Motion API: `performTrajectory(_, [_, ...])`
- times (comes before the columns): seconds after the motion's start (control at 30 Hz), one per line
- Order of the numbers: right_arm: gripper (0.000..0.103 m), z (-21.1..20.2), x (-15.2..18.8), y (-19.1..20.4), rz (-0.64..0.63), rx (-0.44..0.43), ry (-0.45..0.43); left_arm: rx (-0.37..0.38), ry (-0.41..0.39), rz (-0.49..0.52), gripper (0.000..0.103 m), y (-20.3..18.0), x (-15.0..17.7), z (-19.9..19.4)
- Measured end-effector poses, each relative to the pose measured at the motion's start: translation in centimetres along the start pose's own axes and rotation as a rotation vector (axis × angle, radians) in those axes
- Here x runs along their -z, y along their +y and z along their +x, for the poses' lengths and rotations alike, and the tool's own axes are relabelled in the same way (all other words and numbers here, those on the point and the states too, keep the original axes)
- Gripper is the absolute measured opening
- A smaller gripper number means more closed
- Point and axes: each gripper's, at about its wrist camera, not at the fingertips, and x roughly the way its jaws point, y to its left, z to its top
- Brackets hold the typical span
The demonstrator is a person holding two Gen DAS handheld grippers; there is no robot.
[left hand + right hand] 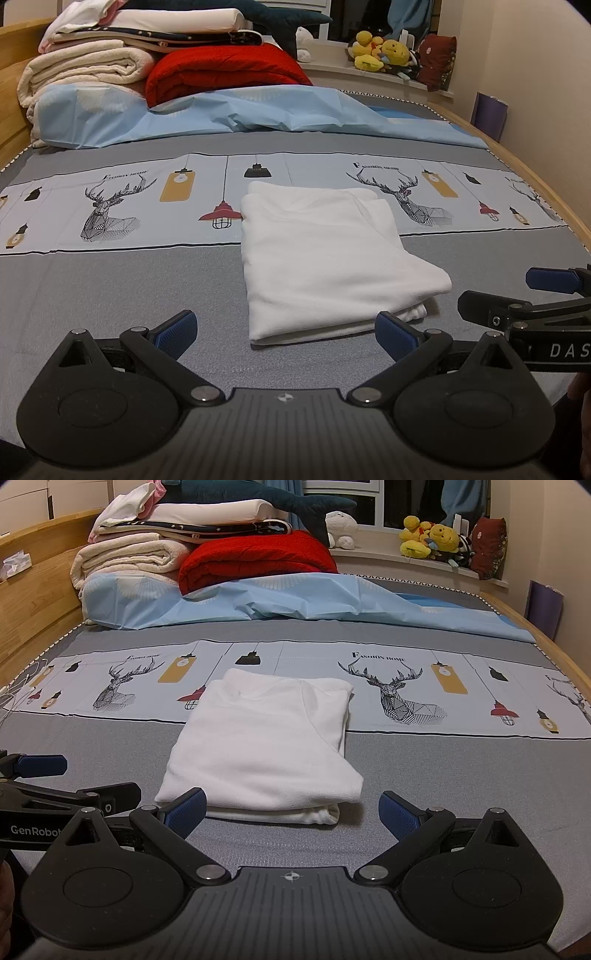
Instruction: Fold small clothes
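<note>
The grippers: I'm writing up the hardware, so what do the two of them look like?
Both match: black linkage arms with silver pivot pins, round black housings and a ribbed grey base bearing a small crosshair mark. The finger pads are blue and textured. Left gripper side reads "GenRobot" partly; right gripper side shows "DAS". No cables show.

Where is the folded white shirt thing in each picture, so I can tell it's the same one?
Left wrist view: the folded white cotton garment lies centre, slightly right, on the grey bedsheet.
Right wrist view: the garment lies centre, slightly left.
Shared landmark: the red folded blanket behind it in both.
</note>
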Motion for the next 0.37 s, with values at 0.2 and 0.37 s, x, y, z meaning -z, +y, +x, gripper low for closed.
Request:
performTrajectory(0.2, [0.099, 0.0, -0.01, 0.09, 0.001, 0.002, -0.001, 0.001, -0.001, 0.002, 0.102, -0.04, 0.04, -0.02])
performTrajectory(0.37, [0.099, 0.0, 0.0, 0.0, 0.001, 0.0, 0.0, 0.004, -0.001, 0.004, 0.102, -0.06, 0.09, -0.04])
